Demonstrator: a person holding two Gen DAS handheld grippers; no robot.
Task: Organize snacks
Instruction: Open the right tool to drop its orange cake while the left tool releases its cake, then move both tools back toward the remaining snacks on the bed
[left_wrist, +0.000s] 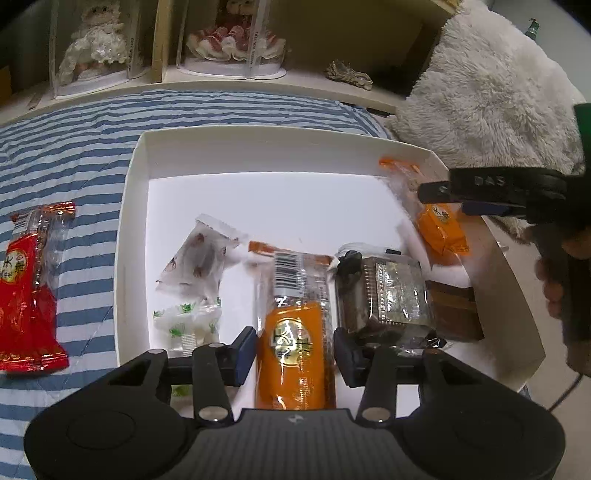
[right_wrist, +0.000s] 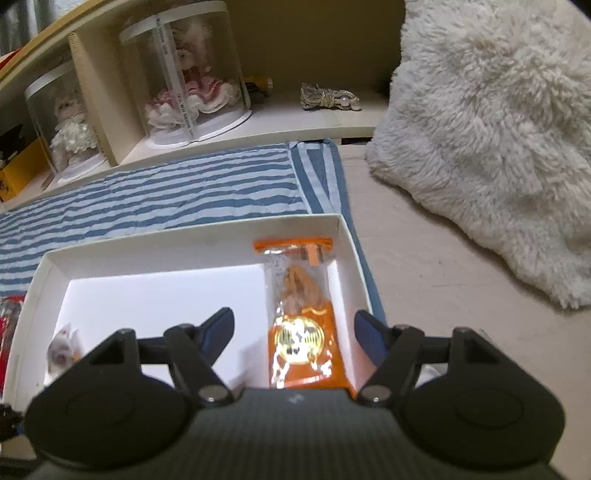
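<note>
A white box (left_wrist: 127, 206) lies on the striped bedspread (left_wrist: 74, 129). My left gripper (left_wrist: 295, 354) is open low over its near side, fingers on either side of an orange snack packet (left_wrist: 295, 332). Beside that packet lie a white candy (left_wrist: 199, 262), a green-and-white candy (left_wrist: 184, 321), a brown-and-silver wrapped packet (left_wrist: 384, 291) and a brown block (left_wrist: 454, 310). My right gripper (right_wrist: 295, 326) is wide open above a second orange packet (right_wrist: 299, 288) lying along the right wall of the box (right_wrist: 166, 251); from the left wrist it shows as the right gripper (left_wrist: 439, 199). A red packet (left_wrist: 26, 295) lies outside on the bedspread.
A fluffy white pillow (right_wrist: 498, 147) fills the right side. A shelf behind the bed holds dolls in clear cases (right_wrist: 184, 74) and a small bundle (right_wrist: 328, 98). The far left half of the box floor is bare. A hand (left_wrist: 554, 280) holds the right gripper.
</note>
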